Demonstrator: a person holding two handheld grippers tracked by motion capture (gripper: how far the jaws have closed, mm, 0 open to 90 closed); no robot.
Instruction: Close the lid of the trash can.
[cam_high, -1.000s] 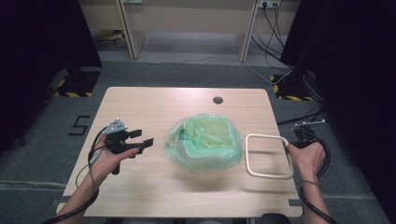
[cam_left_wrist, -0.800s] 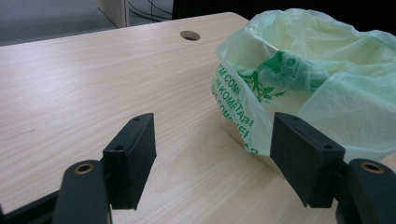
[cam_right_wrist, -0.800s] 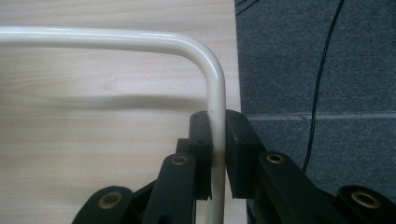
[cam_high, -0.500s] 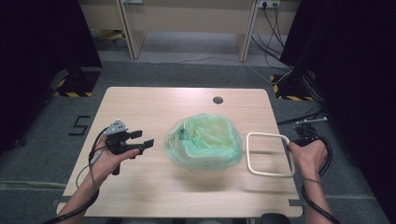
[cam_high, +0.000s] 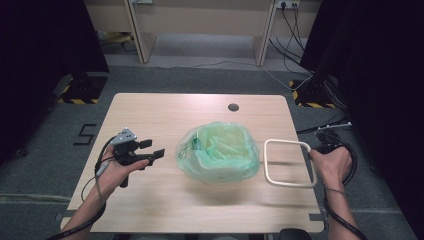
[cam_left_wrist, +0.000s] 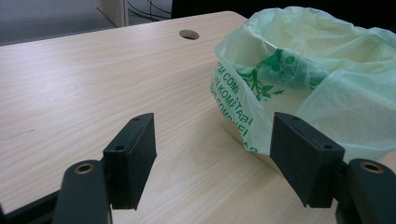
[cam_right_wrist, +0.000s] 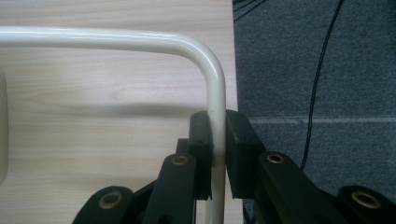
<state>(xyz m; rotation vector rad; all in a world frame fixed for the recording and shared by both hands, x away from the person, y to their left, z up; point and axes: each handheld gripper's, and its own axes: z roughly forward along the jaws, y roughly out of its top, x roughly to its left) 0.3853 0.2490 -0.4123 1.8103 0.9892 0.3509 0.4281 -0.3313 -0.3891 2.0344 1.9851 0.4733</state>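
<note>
A pale green plastic bag (cam_high: 220, 150) printed with dark green letters lines a cream container in the middle of the wooden table (cam_high: 165, 115). In the left gripper view the bag (cam_left_wrist: 317, 70) lies just ahead and to the right of the jaws. My left gripper (cam_high: 152, 149) rests on the table to the left of the bag, open, with nothing between its jaws (cam_left_wrist: 212, 154). My right gripper (cam_right_wrist: 217, 126) is shut on a cream rounded-rectangle wire frame (cam_right_wrist: 217, 84). It holds that frame (cam_high: 286, 141) level above the table's right edge, beside the bag.
A round cable hole (cam_high: 233, 107) sits near the table's far edge. Bare wood lies around the bag on the near and far sides. Black cables (cam_high: 320, 129) trail on the grey floor to the right. Furniture legs (cam_high: 137, 30) stand beyond the table.
The right hand and the wire frame have crept slightly toward the table's far side. The left gripper and the bag have stayed where they were.
</note>
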